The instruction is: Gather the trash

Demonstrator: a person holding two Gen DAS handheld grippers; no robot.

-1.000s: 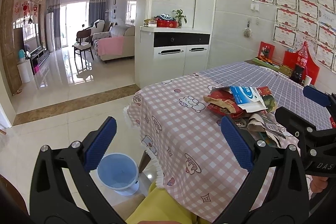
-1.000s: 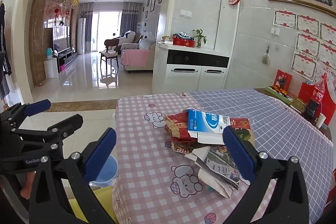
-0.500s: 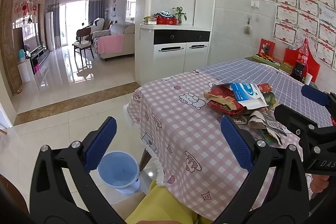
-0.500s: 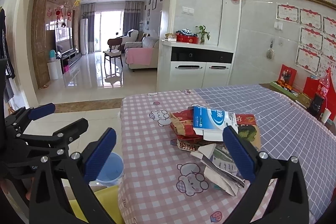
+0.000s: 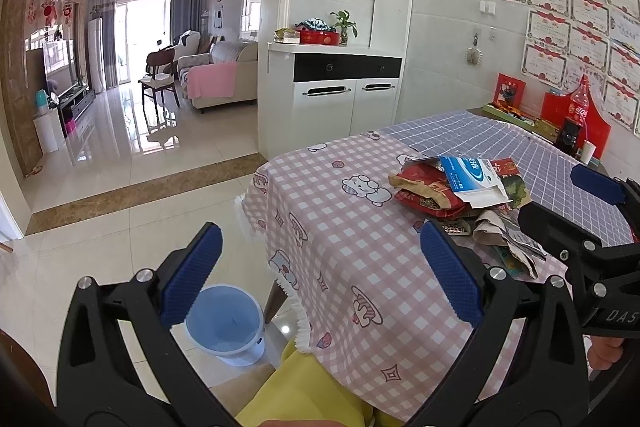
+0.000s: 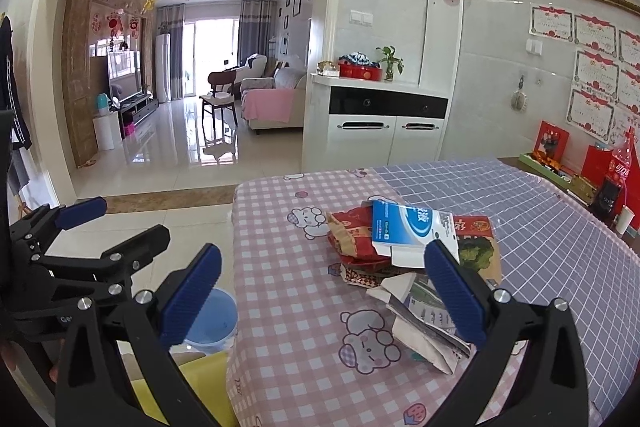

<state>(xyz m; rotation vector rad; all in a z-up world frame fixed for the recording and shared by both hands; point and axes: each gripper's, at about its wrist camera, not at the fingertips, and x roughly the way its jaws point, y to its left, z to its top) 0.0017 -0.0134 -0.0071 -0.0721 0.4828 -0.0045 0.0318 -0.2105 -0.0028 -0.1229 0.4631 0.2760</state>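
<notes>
Pink-checked tablecloth (image 6: pixel 304 311) carries the whole job: a heap of trash (image 6: pixel 416 259) sits mid-table where the pink cloth meets the grey-blue grid cloth (image 6: pixel 540 211), made up of a blue-and-white carton (image 6: pixel 408 227) on top, red snack wrappers (image 6: pixel 352 239) under it, a green-printed packet (image 6: pixel 478 251) to its right and folded newspaper (image 6: pixel 424 315) spilling toward the near edge. Change over the last second is small: both wrist views have crept up and slightly back, so the heap sits a bit lower and further in frame than before, and nothing in the pile has shifted. Right gripper (image 6: pixel 316 295) hangs above the near table edge, blue pads wide apart, nothing between them, newspaper just past its right pad. Left gripper (image 5: pixel 320 275) is off the table's left corner over the floor, pads also wide apart and empty; the right tool's black frame shows at the far right of the left view. Light blue bin (image 5: pixel 224 323) stands on the tiled floor just beside the table corner, looks empty, partly hidden by the left pad. Yellow garment (image 5: pixel 304 391) of the person at the bottom edge. Judgement: collection not started, this is still the approach or line-up phase; the right tool is the nearer one to the pile, likely first grab is the newspaper or carton, then a carry left and down to the bin. Loose flat paper may slide or fan out rather than lift cleanly.
</notes>
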